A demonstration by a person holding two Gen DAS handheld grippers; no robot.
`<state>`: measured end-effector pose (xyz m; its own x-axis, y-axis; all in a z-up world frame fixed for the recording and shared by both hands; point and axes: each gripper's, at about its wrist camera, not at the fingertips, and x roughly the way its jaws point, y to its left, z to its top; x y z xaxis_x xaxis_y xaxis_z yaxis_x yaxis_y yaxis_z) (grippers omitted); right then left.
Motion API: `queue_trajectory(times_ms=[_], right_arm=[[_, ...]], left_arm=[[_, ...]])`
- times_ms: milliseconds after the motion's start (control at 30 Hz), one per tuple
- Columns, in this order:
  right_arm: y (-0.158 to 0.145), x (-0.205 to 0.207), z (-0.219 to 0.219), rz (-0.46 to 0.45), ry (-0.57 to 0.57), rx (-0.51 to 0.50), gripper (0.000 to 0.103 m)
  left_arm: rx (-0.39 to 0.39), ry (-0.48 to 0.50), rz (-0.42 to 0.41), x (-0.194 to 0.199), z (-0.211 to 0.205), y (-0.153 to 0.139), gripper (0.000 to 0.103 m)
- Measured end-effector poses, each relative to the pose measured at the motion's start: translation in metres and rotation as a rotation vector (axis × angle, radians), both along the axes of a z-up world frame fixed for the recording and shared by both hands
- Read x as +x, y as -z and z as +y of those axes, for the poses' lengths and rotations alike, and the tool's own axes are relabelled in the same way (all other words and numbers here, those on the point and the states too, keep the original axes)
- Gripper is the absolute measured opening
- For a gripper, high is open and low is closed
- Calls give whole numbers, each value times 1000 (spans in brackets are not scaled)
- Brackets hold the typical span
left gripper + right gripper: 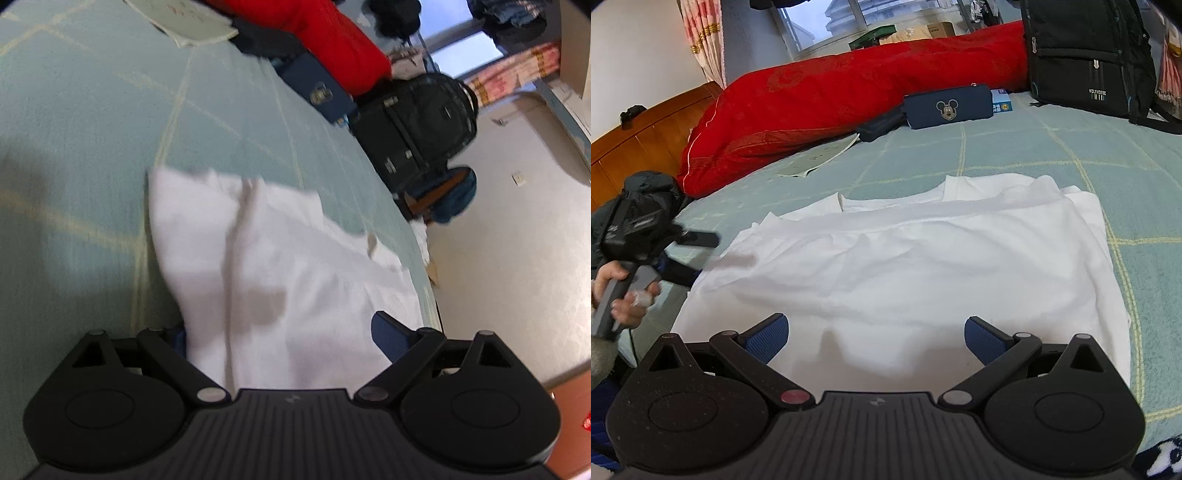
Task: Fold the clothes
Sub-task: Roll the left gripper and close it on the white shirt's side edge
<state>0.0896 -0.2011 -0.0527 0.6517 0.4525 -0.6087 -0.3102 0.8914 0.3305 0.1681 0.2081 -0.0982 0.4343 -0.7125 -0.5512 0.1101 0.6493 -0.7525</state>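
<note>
The white shirt (905, 266) lies partly folded on the bed (1071, 147), and both the left gripper (280, 332) and the right gripper (877, 334) hover wide open and empty over its edge, probably ready to pinch it for another fold.

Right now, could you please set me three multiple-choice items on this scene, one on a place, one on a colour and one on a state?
1. Where does the white garment lie?
A. on the green checked bedspread
B. on the floor
C. on the black backpack

2. What colour is the quilt at the far side?
A. yellow
B. red
C. grey

3. How do the right gripper fingers stand?
A. shut on the cloth
B. apart over the cloth
C. out of view

Key: 1 A, bedspread shows all round it; 2 B, plainly red; 3 B, both blue pads are spread.
</note>
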Motion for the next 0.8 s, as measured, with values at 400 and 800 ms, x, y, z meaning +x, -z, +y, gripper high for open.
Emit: queue_trajectory(times_ms=[400, 800], right_arm=[[0, -1, -2, 6, 13, 2, 103], [0, 2, -2, 9, 3, 20, 103]], left_arm=[[1, 47, 12, 19, -10, 5, 92], [0, 129, 59, 17, -5, 11, 63]])
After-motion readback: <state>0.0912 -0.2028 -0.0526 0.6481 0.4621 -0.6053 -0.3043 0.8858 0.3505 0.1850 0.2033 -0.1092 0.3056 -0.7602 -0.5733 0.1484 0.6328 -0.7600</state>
